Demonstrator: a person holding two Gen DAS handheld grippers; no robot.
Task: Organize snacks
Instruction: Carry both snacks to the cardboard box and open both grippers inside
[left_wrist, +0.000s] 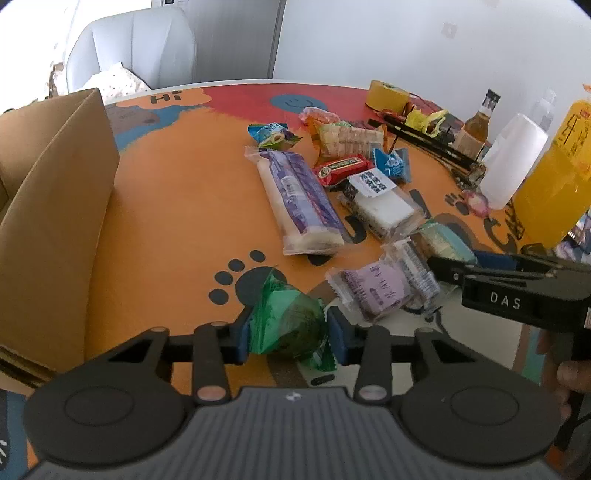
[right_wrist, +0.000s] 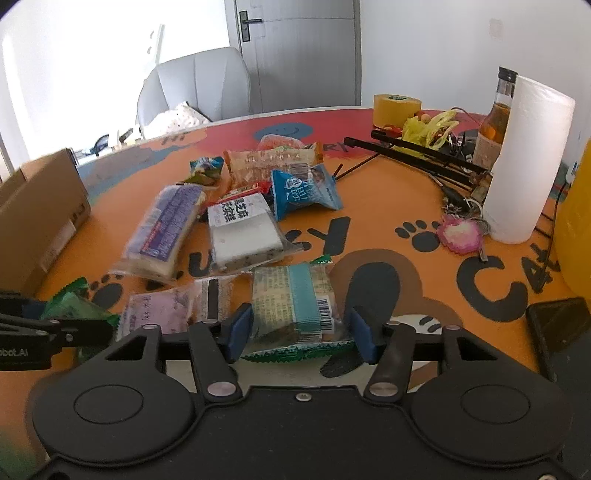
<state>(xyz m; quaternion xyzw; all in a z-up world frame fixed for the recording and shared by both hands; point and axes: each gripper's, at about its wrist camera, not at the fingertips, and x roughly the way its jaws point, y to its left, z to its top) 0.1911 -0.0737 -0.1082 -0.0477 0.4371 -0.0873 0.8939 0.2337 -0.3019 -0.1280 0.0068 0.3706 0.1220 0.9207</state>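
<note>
Left gripper (left_wrist: 289, 334) pinching green packet (left_wrist: 286, 325), right gripper (right_wrist: 300, 330) parted (straddling teal-striped snack (right_wrist: 295, 299))

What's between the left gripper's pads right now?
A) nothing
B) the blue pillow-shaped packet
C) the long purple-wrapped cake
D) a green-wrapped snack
D: in the left wrist view the left gripper has its blue pads pressed on both sides of the green-wrapped snack, while the long purple-wrapped cake and blue pillow-shaped packet lie on the table.
</note>
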